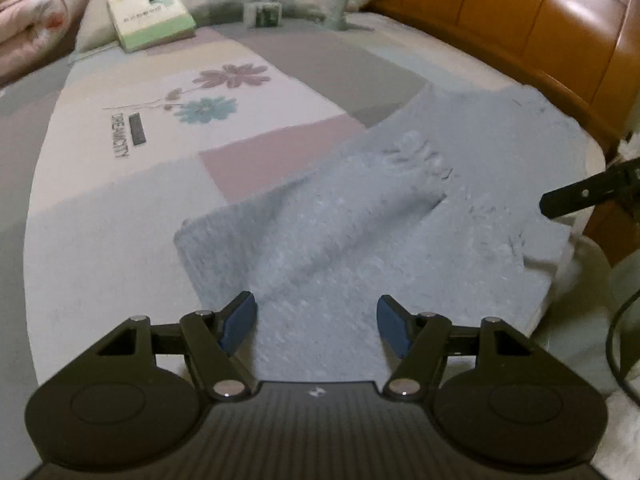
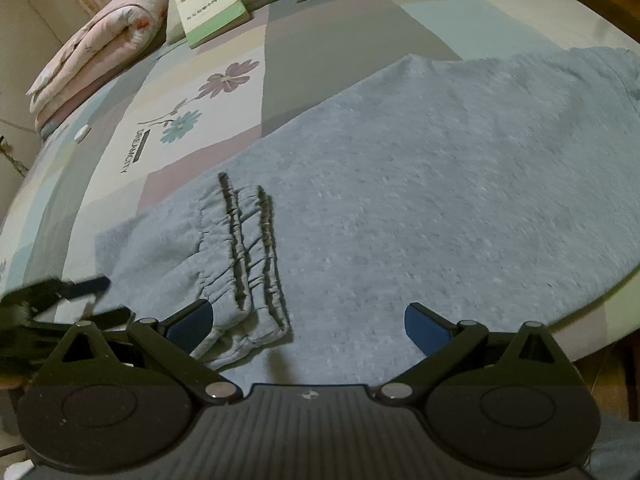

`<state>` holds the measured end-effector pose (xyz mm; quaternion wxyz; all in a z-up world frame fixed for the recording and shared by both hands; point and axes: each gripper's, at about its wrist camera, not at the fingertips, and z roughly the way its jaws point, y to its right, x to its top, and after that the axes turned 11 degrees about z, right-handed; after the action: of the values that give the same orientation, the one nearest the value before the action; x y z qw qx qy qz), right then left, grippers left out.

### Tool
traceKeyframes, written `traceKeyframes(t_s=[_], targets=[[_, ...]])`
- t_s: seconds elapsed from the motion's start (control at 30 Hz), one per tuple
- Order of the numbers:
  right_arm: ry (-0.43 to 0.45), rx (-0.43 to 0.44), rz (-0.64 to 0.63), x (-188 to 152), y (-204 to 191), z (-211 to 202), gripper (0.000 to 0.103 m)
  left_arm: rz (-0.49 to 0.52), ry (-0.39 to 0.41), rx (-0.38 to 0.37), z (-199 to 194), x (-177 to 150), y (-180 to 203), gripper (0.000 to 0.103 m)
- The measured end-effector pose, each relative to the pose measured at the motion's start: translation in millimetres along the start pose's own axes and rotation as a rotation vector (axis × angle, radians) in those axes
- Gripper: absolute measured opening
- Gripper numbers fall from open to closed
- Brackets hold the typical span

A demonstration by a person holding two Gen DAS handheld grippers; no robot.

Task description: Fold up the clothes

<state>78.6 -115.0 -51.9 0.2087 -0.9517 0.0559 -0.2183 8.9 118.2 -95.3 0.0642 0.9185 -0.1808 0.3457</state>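
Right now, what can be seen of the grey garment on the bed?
The grey garment is a soft, fleecy knit, lying mostly flat on the patchwork bedspread near the bed's edge. Two gathered, elasticated cuffs are folded onto it side by side. From the left wrist view a raised fold runs across it. Neither gripper grips it.
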Motion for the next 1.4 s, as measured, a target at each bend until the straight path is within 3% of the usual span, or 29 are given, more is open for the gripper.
traceKeyframes(t_s=[0.1, 0.23, 0.37, 0.5, 0.63, 0.77, 0.9, 1.03, 1.17, 1.3, 1.4], targets=[[0.003, -0.002, 0.006, 0.0, 0.3, -0.4, 0.103, -0.007, 0.012, -0.014, -8.2, 6.5, -4.6, 0.069], [0.006, -0.003, 0.003, -0.9, -1.6, -1.2, 0.103, -0.054, 0.061, 0.029, -4.8, 16.6, -17.6, 0.069], [0.009, -0.009, 0.002, -1.6, -2.5, -2.6, 0.103, -0.116, 0.046, 0.034, 19.0, 18.5, -32.5, 0.069], [0.012, -0.009, 0.009, -2.1, -1.6, -4.0, 0.103, -0.075, 0.072, 0.078, 6.6, 24.8, -27.8, 0.070], [0.006, -0.008, 0.004, -2.6, -3.5, -2.6, 0.103, -0.080, 0.086, 0.045, -0.9, 24.5, -28.6, 0.070], [0.002, -0.008, 0.000, -3.3, -5.1, -1.9, 0.103, -0.099, 0.045, -0.017, 4.1, 12.2, -23.8, 0.071], [0.001, -0.007, 0.005, -3.2, -3.9, -2.6, 0.103, -0.025, 0.012, 0.009, -1.4, 0.6, -8.6, 0.071], [0.002, -0.004, 0.007, -3.3, -4.0, -3.3, 0.103, -0.037, 0.017, -0.085, -27.6, -2.0, 1.5, 0.072], [0.001, -0.001, 0.008, -3.6, -4.9, -2.5, 0.103, -0.157, -0.041, -0.274, -34.7, -16.2, 4.8, 0.075], [-0.002, 0.008, 0.002, -4.8, -6.5, -2.6, 0.103, -0.227, -0.108, -0.333, -33.0, -28.4, 5.1, 0.076], [0.003, 0.009, -0.001, -5.2, -8.0, -4.3, 0.103, -0.209, -0.127, -0.324, -40.4, -19.8, 3.8, 0.076]])
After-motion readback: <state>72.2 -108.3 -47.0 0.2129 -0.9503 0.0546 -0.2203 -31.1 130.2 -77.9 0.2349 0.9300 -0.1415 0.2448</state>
